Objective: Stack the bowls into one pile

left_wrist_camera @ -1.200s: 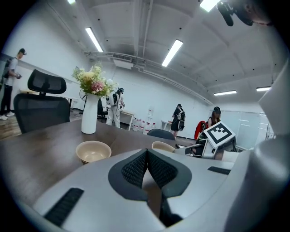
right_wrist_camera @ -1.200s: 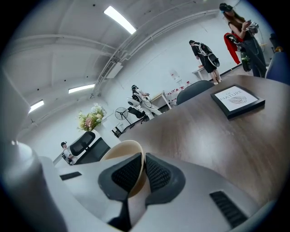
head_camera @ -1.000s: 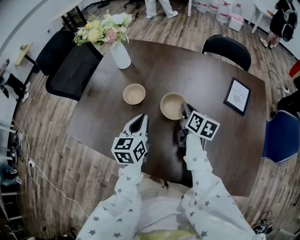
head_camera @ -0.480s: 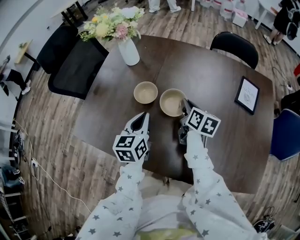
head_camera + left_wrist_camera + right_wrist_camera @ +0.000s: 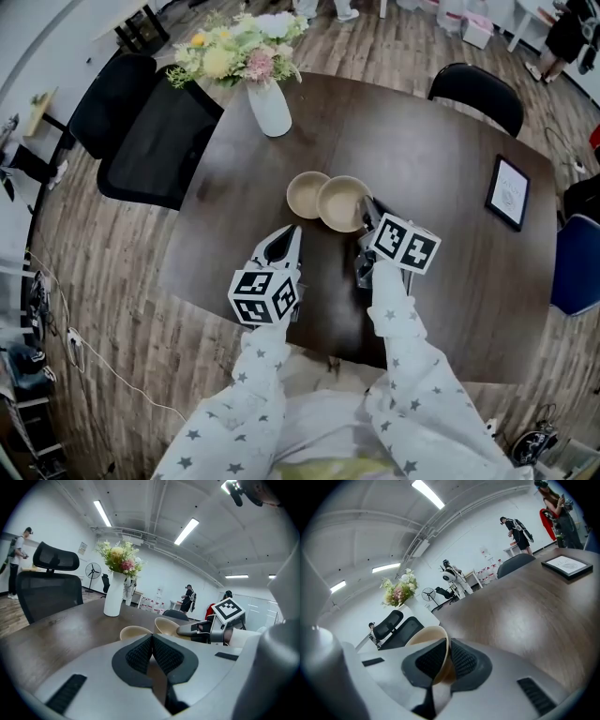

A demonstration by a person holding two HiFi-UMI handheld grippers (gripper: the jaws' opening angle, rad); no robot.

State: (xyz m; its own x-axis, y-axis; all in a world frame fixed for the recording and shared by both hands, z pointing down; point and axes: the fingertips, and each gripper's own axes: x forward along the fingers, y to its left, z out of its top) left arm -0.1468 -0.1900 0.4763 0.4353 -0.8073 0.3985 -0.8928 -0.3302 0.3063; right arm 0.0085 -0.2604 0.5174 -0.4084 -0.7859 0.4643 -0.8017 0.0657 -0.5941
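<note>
Compared with one second ago, the held bowl (image 5: 342, 202) stands much closer to the second bowl (image 5: 305, 194) on the table (image 5: 441, 159); their rims now meet, the held bowl tilted. My right gripper (image 5: 367, 217) is clamped on the held bowl's near rim, one pad inside and one outside. My left gripper (image 5: 289, 234) has its jaws pressed together with nothing between them, positioned just short of the second bowl
</note>
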